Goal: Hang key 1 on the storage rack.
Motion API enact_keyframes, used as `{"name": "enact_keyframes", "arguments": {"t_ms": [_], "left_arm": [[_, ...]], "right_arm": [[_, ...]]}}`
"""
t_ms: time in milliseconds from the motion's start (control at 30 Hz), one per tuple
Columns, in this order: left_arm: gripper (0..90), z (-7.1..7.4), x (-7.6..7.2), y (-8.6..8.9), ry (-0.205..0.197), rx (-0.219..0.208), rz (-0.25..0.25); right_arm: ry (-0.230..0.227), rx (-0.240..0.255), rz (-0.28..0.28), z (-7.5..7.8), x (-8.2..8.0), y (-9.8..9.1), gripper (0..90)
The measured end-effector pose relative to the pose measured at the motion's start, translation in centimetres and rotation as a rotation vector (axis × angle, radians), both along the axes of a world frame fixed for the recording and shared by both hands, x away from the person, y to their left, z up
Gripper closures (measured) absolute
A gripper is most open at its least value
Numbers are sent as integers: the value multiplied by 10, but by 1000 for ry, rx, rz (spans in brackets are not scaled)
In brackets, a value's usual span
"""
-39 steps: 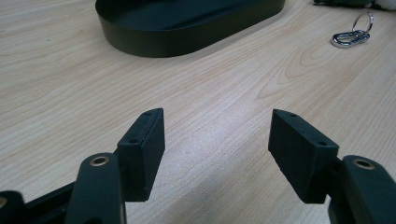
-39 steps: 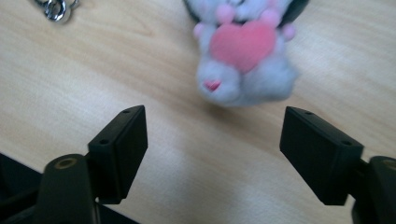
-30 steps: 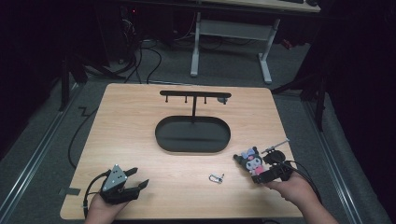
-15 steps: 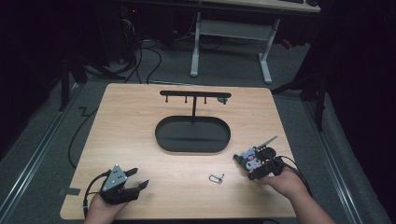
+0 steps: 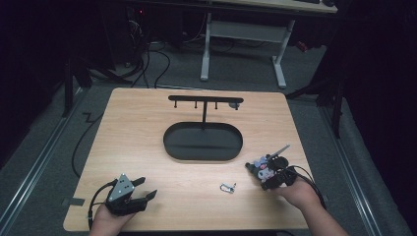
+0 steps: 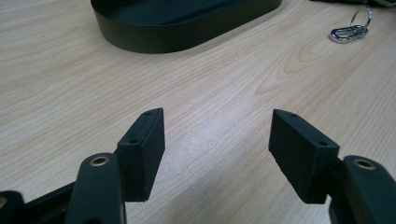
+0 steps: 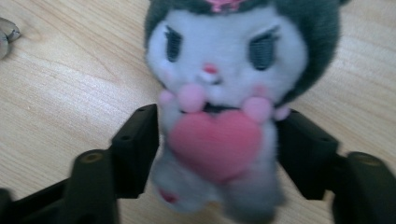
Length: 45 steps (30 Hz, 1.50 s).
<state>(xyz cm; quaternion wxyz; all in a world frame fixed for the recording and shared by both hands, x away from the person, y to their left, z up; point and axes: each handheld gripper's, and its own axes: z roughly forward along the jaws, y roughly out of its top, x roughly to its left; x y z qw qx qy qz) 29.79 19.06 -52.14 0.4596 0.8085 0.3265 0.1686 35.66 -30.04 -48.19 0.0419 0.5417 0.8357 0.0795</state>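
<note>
We see our right gripper (image 5: 259, 173) lower on the table than a second ago, when it was held a little higher near the right edge; it now sits down at the wooden table (image 5: 147, 128) with the plush toy (image 7: 224, 93) between its jaws. Those jaws have just been closing, and in the right gripper view both pads flank the toy's body at the pink heart, pressing its fluffy sides, so we read it as grasping the plush toy. In the high view the toy lies on the right side of the table, in front of the black oval tray (image 5: 202, 142) and just right of the small metal clip (image 5: 226, 187). The clip lies where it did before, apart from the toy. Our left gripper (image 5: 142, 189) keeps the same spot at the front left corner, its jaws spread wide over bare wood with nothing between them. The black stand (image 5: 204, 101) rises from the tray, unchanged.
</note>
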Motion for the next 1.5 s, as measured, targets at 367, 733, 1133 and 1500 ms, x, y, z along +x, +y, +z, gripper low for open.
{"name": "enact_keyframes", "arguments": {"t_ms": [367,733,1133,1500], "left_arm": [[367,0,0,1,0,-1,1],[367,0,0,0,0,-1,0],[368,0,0,1,0,-5,4],[367,-1,0,1,-1,-4,4]], "right_arm": [[7,11,-22,5,-2,2,476],[20,79,-12,28,-8,1,483],[1,138,-18,63,-8,3,484],[10,144,-9,74,-2,9,484]]}}
